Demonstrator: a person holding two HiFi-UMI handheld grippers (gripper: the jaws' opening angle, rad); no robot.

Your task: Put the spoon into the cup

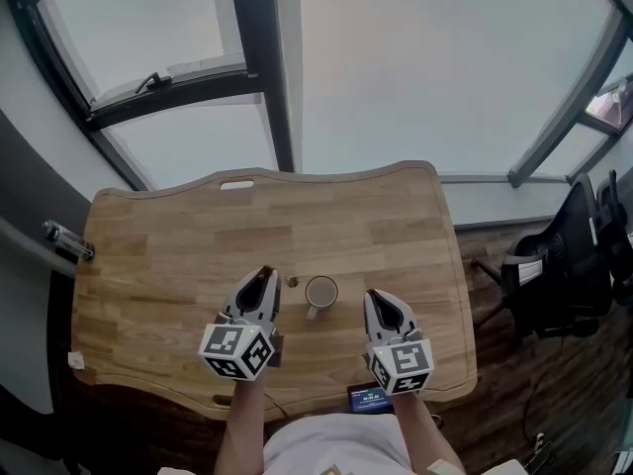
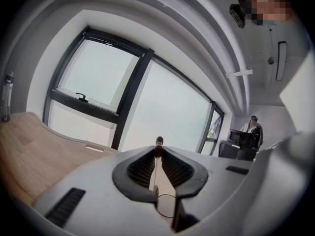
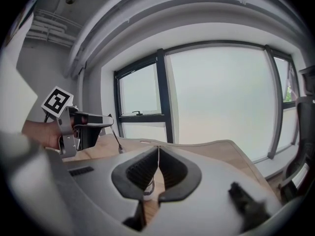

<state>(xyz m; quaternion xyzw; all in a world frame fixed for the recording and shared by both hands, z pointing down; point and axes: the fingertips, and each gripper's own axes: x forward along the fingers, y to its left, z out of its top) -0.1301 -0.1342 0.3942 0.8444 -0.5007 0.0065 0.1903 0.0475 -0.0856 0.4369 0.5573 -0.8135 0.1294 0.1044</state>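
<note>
A white cup (image 1: 321, 292) with its handle toward me stands on the wooden table (image 1: 178, 255), near the front middle. My left gripper (image 1: 271, 275) is just left of the cup and shut on a thin spoon (image 1: 292, 281). In the left gripper view the spoon's brown end (image 2: 158, 141) pokes out past the closed pads (image 2: 143, 167). The right gripper view shows the left gripper (image 3: 78, 127) with the spoon (image 3: 116, 139) slanting down from its tips. My right gripper (image 1: 373, 295) is right of the cup, its jaws shut and empty (image 3: 158, 150); the cup (image 3: 147, 186) shows below them.
A bottle (image 1: 67, 240) lies at the table's left edge. A small device (image 1: 368, 397) sits at the front edge by my body. A black office chair (image 1: 564, 265) stands on the floor to the right. Large windows rise behind the table.
</note>
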